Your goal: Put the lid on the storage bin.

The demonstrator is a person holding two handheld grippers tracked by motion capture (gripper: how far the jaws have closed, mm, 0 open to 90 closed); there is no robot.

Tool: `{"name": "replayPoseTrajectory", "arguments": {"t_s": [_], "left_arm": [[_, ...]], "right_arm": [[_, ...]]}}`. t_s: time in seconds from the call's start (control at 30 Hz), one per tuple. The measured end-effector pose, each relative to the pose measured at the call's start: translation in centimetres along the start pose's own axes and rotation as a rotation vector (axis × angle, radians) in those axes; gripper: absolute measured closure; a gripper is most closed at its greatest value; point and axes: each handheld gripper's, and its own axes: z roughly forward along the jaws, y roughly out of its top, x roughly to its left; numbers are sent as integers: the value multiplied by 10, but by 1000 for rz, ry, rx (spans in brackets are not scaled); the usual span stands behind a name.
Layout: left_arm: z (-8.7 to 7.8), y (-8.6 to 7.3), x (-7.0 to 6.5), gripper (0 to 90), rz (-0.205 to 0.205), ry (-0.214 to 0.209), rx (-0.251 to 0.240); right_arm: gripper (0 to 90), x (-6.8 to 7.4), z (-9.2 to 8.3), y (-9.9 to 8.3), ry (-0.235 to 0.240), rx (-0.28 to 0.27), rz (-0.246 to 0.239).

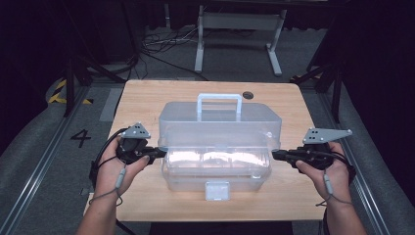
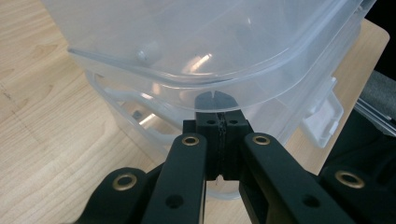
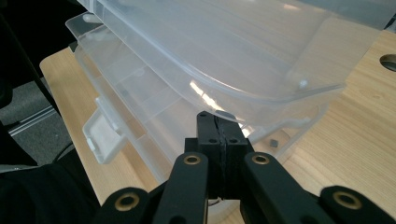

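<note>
In the left gripper view, the clear plastic storage box (image 2: 201, 51) runs off the top edge, so its raised lid is cut short. In the right gripper view, a small dark object (image 3: 274, 141) lying inside the box's lower part is too small to identify. In the high view, the wooden table (image 1: 147, 98) is cut off below the box's front latch (image 1: 217, 190).

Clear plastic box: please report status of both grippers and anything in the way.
Left gripper shut, right gripper shut, one at each side of clear plastic box. Lid raised. Nothing in the way on table.
</note>
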Motion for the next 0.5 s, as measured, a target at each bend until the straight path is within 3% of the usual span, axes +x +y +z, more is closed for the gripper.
{"name": "replayPoseTrajectory", "arguments": {"t_s": [0.5], "left_arm": [[2, -1, -1, 896, 4, -8, 67]], "right_arm": [[900, 2, 3, -1, 9, 81, -17]]}}
